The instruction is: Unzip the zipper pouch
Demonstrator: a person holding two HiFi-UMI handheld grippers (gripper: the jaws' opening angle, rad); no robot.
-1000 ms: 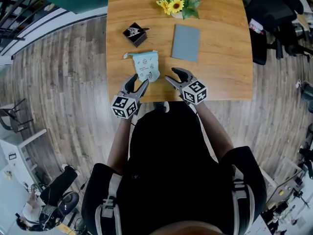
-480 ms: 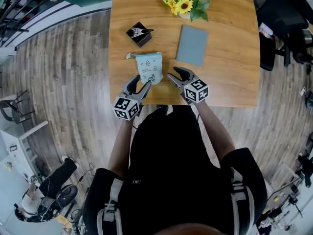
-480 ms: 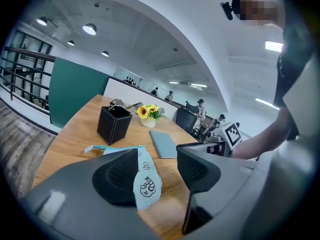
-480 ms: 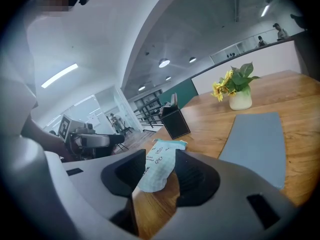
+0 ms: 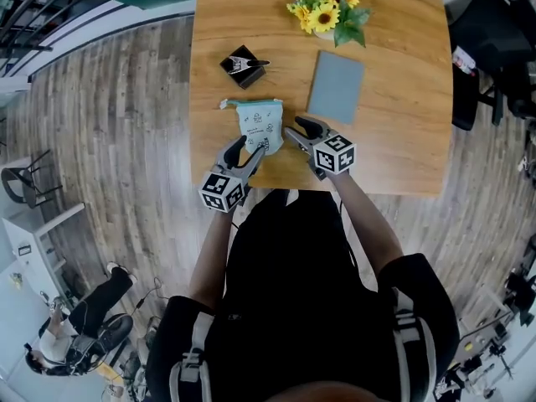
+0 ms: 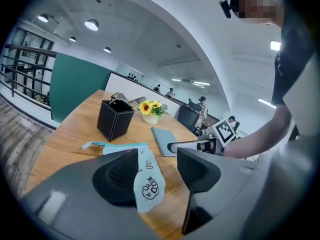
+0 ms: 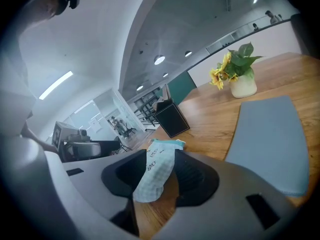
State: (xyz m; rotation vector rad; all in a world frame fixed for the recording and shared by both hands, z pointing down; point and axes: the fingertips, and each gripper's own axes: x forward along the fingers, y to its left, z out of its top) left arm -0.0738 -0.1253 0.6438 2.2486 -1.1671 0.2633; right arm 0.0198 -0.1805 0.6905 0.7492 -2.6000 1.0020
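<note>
On wooden table (image 5: 402, 124): holding left gripper (image 5: 253, 145) jaws apart, narrowing right gripper (image 5: 295, 127) jaws without gripping, framing zipper pouch (image 5: 261, 122) in both.

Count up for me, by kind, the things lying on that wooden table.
zipper pouch: 1
black box: 1
grey notebook: 1
pot of sunflowers: 1
Total: 4

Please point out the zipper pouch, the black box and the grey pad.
Light blue printed zipper pouch (image 5: 260, 122): head view, middle of its printed face.
Black square box (image 5: 245, 74): head view, its near wall.
Grey flat rectangular pad (image 5: 336, 88): head view, centre of its cover.
</note>
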